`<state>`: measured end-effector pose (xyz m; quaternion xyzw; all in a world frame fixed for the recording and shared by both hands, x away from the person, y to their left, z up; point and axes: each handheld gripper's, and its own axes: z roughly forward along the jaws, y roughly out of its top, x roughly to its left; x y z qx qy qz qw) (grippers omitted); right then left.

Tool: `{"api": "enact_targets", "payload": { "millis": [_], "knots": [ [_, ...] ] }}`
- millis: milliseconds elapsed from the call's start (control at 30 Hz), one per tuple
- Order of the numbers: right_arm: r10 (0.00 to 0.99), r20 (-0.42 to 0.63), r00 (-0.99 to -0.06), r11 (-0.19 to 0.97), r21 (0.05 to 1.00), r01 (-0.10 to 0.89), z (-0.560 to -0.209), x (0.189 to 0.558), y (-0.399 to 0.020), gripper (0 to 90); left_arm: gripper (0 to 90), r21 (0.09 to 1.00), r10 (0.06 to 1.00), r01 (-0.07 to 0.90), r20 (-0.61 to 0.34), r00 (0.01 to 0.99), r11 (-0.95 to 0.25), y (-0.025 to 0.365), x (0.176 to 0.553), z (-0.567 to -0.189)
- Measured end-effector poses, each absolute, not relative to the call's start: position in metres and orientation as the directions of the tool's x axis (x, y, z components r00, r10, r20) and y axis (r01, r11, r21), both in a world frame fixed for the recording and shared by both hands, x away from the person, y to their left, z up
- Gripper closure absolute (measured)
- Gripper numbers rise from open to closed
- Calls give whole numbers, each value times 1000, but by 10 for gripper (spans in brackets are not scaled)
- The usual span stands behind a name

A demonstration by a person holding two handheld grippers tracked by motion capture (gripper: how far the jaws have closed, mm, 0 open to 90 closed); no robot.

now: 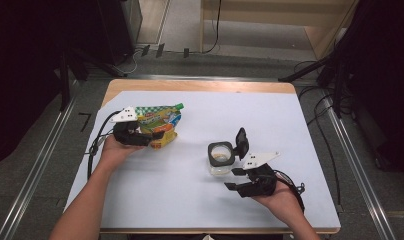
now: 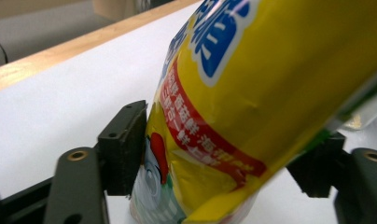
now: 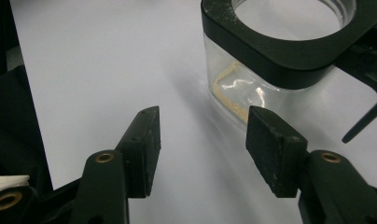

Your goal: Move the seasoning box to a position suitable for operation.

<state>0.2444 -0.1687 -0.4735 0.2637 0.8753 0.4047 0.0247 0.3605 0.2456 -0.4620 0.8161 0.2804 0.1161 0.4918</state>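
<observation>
A yellow and green refill pouch [image 1: 160,125] with a green cap [image 1: 179,106] lies tilted at the left of the white table cover [image 1: 270,115]. My left gripper [image 1: 151,136] is shut on its lower end; in the left gripper view the pouch [image 2: 252,84] sits between the two pads [image 2: 123,144]. A clear square jar [image 1: 221,159] with a black rim and a flipped-up lid [image 1: 241,142] stands near the middle right. My right gripper [image 1: 234,179] rests just in front of it, open and empty, the jar [image 3: 252,88] just beyond its fingertips [image 3: 144,144].
A little beige powder lies in the bottom of the jar [image 3: 228,91]. The table's wooden far edge [image 1: 200,85] borders the white cover. Cables [image 1: 97,145] trail off the left side, and metal rails run along the floor on both sides.
</observation>
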Motion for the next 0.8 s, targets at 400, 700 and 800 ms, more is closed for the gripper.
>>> {"api": "enact_targets", "payload": {
  "millis": [400,700,800],
  "knots": [
    [495,176,-851,512,732,449,-471,243,-172,470,360,799,580,494,-234,781,-343,248,365,-435],
    [482,175,-859,481,766,426,-466,240,-159,490,360,738,532,516,-251,808,-435,239,343,-392],
    [477,177,-861,460,784,416,-464,239,-151,504,359,712,499,522,-273,822,-470,231,335,-381]
  ]
}}
